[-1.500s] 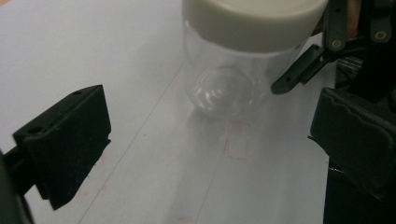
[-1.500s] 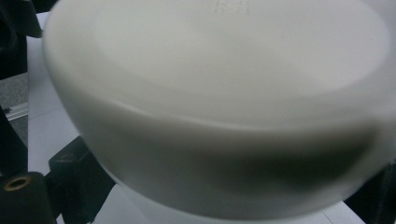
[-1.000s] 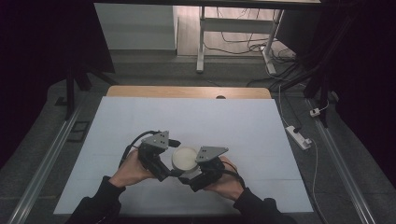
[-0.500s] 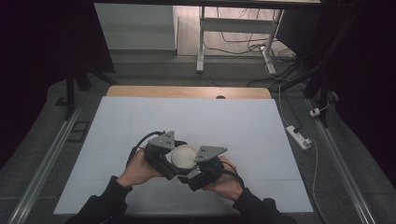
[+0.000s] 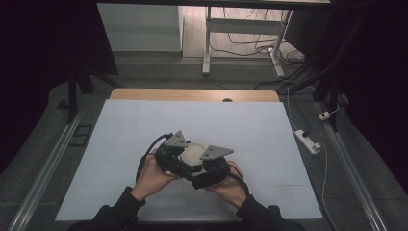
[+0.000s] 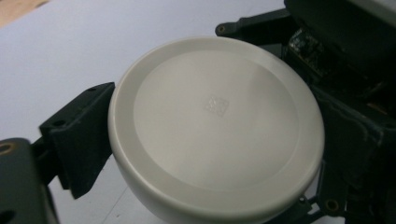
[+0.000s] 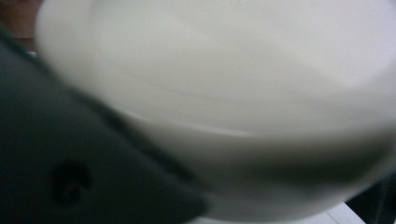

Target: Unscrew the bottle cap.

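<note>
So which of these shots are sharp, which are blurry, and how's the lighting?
High view: sharp, white table sheet evenly lit, surroundings dark. Left gripper view: the round white container is fairly crisp, soft light, no harsh glare. Right gripper view: heavily blurred, container and dark jaw too close to focus.

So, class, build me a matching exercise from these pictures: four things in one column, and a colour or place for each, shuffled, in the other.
Things:
1. round lid
2. table cover
3. left gripper
4. power strip

Descriptions:
A. black, with a grey three-cornered plate on top
B. on the floor, right of the table
C. creamy white, between both grippers
D. pale sheet spread over the wooden table

Pairs: 1-C, 2-D, 3-A, 4-B
</note>
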The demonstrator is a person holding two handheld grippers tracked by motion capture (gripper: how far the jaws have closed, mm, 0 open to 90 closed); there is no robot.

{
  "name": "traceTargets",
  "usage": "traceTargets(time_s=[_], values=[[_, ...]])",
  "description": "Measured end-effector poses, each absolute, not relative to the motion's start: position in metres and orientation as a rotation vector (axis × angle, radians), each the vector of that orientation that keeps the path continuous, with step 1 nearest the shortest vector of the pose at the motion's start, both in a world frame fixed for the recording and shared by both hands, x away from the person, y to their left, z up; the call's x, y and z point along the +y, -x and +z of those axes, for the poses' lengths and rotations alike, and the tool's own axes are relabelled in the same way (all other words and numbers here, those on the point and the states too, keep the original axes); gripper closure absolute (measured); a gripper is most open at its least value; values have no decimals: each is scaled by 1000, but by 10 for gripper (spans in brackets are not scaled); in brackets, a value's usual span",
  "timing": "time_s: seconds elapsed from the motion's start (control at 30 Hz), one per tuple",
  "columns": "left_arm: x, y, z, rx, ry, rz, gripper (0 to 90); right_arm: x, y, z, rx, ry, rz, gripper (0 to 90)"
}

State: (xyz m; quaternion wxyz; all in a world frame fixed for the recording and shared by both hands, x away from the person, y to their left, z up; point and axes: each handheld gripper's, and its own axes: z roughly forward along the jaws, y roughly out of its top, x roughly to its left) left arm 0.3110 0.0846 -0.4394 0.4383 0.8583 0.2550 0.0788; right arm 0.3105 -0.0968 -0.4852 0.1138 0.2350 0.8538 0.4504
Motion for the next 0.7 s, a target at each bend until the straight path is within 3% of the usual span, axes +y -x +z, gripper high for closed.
traceTargets(time_s=[0.1, 0.5, 0.7], values=[[89, -312, -436, 584, -2127, 166, 4, -98, -311, -485, 2511, -669, 1331, 66], [115, -312, -426, 271, -2191, 40, 19, -103, -305, -481, 2585, -475, 1398, 66], [112, -313, -433, 198, -2187, -12, 31, -99, -299, -481, 2630, -367, 1428, 66]])
